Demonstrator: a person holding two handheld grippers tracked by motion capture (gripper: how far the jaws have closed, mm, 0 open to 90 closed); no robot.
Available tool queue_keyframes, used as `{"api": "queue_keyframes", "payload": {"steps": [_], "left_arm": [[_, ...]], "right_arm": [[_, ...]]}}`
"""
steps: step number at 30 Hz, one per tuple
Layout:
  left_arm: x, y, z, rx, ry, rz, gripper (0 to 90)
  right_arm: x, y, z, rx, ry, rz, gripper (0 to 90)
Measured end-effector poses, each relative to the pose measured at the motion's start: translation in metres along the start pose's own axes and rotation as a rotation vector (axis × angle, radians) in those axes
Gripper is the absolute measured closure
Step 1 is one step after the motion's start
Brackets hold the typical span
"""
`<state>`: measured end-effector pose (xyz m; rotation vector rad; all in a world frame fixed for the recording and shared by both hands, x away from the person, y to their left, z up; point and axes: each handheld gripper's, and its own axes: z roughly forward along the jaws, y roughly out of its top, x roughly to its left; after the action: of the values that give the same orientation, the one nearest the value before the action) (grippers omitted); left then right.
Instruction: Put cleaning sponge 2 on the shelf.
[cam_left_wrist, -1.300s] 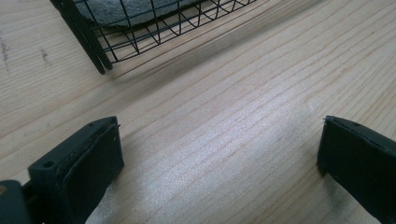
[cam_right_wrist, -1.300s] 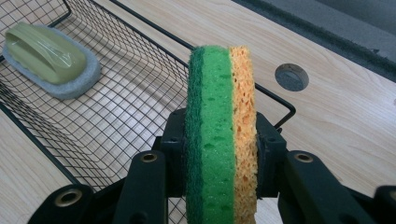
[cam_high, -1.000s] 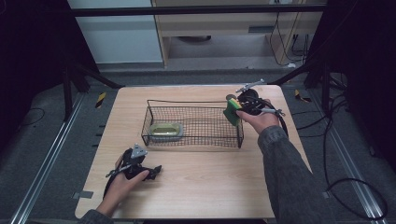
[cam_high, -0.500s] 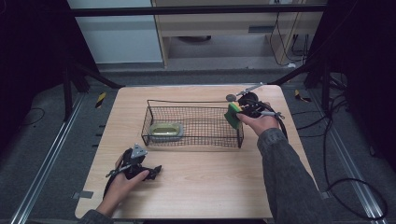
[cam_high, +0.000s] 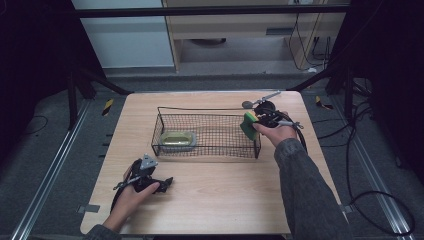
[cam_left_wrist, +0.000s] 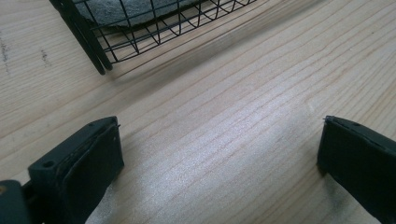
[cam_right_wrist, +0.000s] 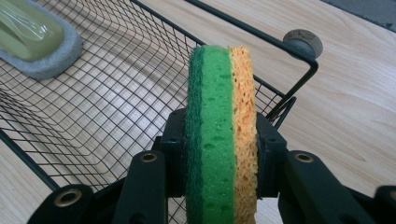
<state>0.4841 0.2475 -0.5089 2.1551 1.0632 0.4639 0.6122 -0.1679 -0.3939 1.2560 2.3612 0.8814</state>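
Note:
My right gripper (cam_right_wrist: 219, 154) is shut on a green and yellow sponge (cam_right_wrist: 220, 121), held on edge above the right end of the black wire basket (cam_high: 210, 112). In the high view the sponge (cam_high: 248, 125) hangs just inside the basket's right wall, with the right gripper (cam_high: 257, 121) behind it. A grey pad with a pale green top (cam_high: 178, 139) lies in the basket's left end, also seen as the pad (cam_right_wrist: 32, 42) from the right gripper. My left gripper (cam_high: 167, 182) rests open on the table near the front left; its jaws stand wide apart over bare wood (cam_left_wrist: 219, 140).
The basket's corner (cam_left_wrist: 98, 51) shows ahead of the left gripper. A small round grey object with a stem (cam_high: 248, 104) lies on the table just behind the basket's right end, near the right hand. The wooden table (cam_high: 215, 200) has open room in front of the basket.
The right gripper with the sponge has shifted slightly down and inward over the basket's right end. The left gripper has stayed put.

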Motion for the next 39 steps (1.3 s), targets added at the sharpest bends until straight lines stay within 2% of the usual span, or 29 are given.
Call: {"api": "queue_keyframes", "payload": {"steps": [20,39], "left_arm": [[0.000,0.000,0.000,-0.001,0.000,0.001,0.0],[0.000,0.000,0.000,-0.001,-0.001,0.002,0.0]], "right_arm": [[0.002,-0.009,0.019,0.028,0.000,0.003,63.9],[0.004,-0.011,0.027,0.041,0.000,0.003,63.5]]}}
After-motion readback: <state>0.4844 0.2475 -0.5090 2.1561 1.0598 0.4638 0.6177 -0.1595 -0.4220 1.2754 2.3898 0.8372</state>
